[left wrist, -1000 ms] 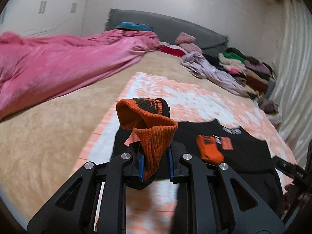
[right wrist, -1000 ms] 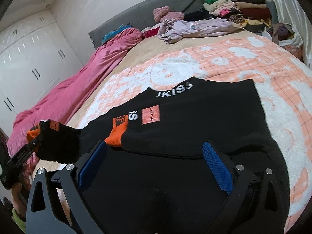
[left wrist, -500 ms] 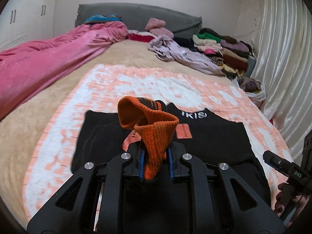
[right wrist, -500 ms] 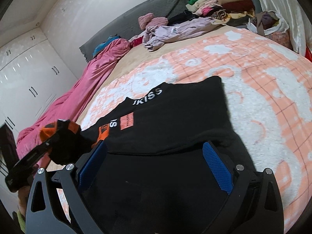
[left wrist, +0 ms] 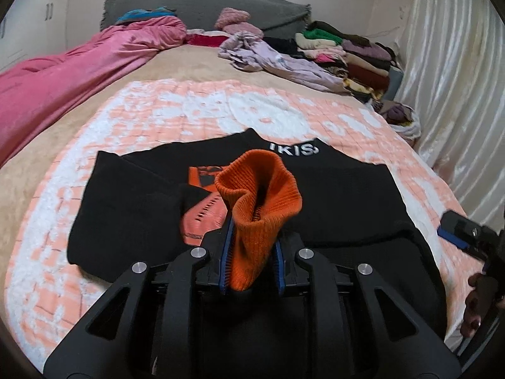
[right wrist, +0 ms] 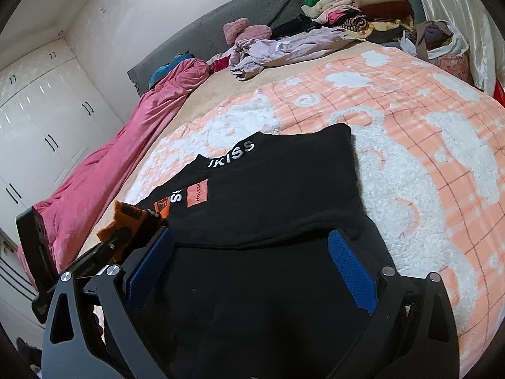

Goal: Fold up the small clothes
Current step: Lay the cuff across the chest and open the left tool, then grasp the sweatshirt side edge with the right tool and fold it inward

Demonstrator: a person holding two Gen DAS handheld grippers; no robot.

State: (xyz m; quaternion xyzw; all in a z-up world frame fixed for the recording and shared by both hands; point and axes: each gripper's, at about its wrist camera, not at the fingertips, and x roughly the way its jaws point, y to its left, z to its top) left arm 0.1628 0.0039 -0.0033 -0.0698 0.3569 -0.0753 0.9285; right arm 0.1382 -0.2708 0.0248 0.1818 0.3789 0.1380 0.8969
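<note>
Bedroom, wide bed spread with a peach-and-white plush blanket (left wrist: 195, 110); crumpled pink satin quilt (left wrist: 72, 66) along the far left side; grey headboard (left wrist: 202, 6) behind; stack of folded clothes in mixed colours (left wrist: 347, 50) and a loose lilac garment (left wrist: 277, 60) at the far right.

Item: black sweatshirt with white lettering and orange patches (right wrist: 284, 189), lying flat on the blanket, directly ahead of and beneath both sets of fingers; its near hem runs just beyond the right gripper's tips.

Item: orange ribbed knit cuff of the sweatshirt (left wrist: 255, 214), standing upright between the left gripper's blue pads, its mouth flaring open above and beyond the fingertips, over the garment's chest.

Left gripper (left wrist: 252, 252): black frame, jaws narrow and just beginning to part, cuff still pinched between them; seen from the right wrist view at the left edge with the orange cuff in front of it.

Right gripper (right wrist: 249, 262): blue pads set wide apart, nothing between them but the black fabric lying below; not gripping.
</note>
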